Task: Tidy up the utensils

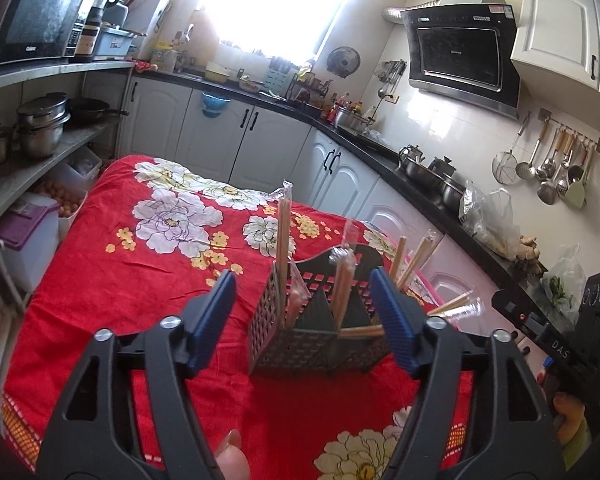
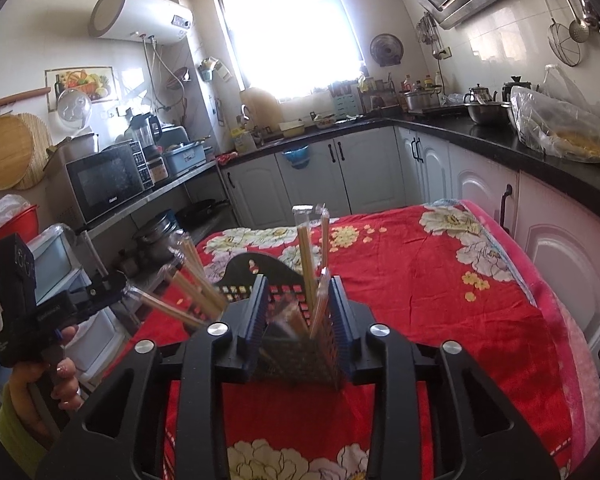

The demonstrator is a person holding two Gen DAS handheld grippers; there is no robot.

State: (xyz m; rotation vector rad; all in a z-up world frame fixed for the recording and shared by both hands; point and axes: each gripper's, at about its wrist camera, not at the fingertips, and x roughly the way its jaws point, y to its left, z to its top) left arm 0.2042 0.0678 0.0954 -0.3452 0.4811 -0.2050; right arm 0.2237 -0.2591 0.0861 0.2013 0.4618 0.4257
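Left wrist view: we count one black perforated utensil caddy [image 1: 300, 336] standing on the red floral cloth [image 1: 140, 272], straight ahead of the left gripper [image 1: 304, 320], whose blue pads stand wide apart with the caddy seen between them, neither pad pressing on it. In the caddy we count about seven wrapped chopstick pairs [image 1: 283, 240]: one tall upright at the left corner, two near the middle, two leaning right at the back, two lying nearly flat out to the right. Beyond the right pad we see the other black handheld gripper body [image 1: 556, 340] and a fingertip [image 1: 230, 456] at the bottom edge. This view alone shows the utensil rail [image 1: 560, 160] with roughly eight ladles and skimmers. Right wrist view: the same single caddy [image 2: 292, 344] sits just ahead of the right gripper [image 2: 300, 320], its pads partly apart on either side of the near corner; we cannot tell whether they touch it. Here the chopsticks [image 2: 306, 264] split into two upright and about four fanned left. Only this view shows the left hand [image 2: 60, 376] on its grip, and the water heater [image 2: 140, 14].
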